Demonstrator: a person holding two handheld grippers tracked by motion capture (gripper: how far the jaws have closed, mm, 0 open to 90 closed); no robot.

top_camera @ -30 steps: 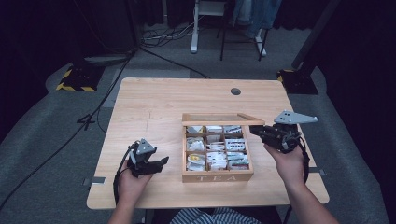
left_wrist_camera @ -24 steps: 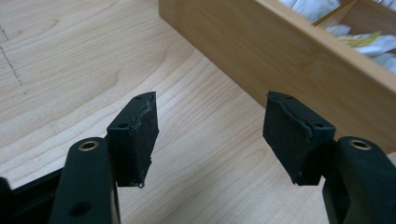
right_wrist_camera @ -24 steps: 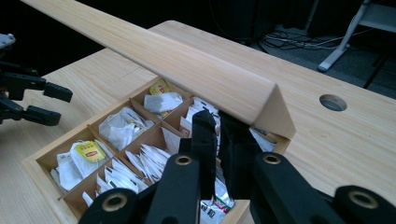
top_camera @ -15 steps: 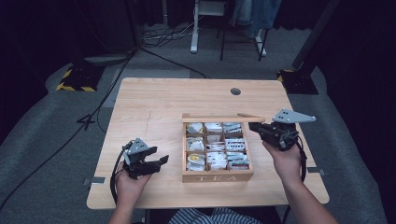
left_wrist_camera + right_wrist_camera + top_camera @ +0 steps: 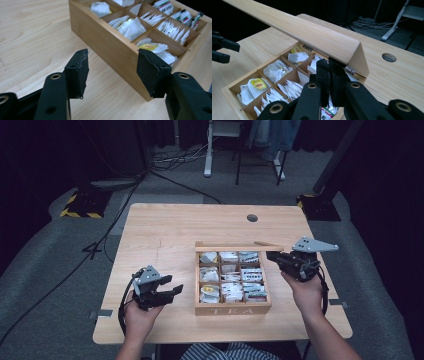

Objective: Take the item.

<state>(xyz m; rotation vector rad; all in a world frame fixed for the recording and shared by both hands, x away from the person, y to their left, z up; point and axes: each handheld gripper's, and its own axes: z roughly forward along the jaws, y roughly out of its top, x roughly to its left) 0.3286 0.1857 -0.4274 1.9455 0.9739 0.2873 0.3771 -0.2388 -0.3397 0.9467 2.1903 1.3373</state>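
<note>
A wooden tea box (image 5: 232, 309) marked TEA stands on the table right of centre, its compartments full of tea bags (image 5: 230, 280). Its lid (image 5: 239, 247) is raised at the far side. My right gripper (image 5: 271, 255) is shut, its tips against the right end of the lid's edge (image 5: 312, 32); in the right gripper view the jaws (image 5: 329, 62) press together just under that edge, above the tea bags (image 5: 277, 70). My left gripper (image 5: 175, 286) stands open left of the box, nothing between its fingers. In the left gripper view it (image 5: 112, 62) faces the box's side wall (image 5: 112, 45).
The light wooden table (image 5: 165, 235) has a round cable hole (image 5: 252, 218) behind the box. Beyond the far edge lie floor cables, desk legs and a yellow-black striped base (image 5: 80, 205). My left gripper (image 5: 222, 50) appears at the left of the right gripper view.
The right gripper has shifted slightly away from the person along the lid's right end. The left gripper has barely moved and stays open.
</note>
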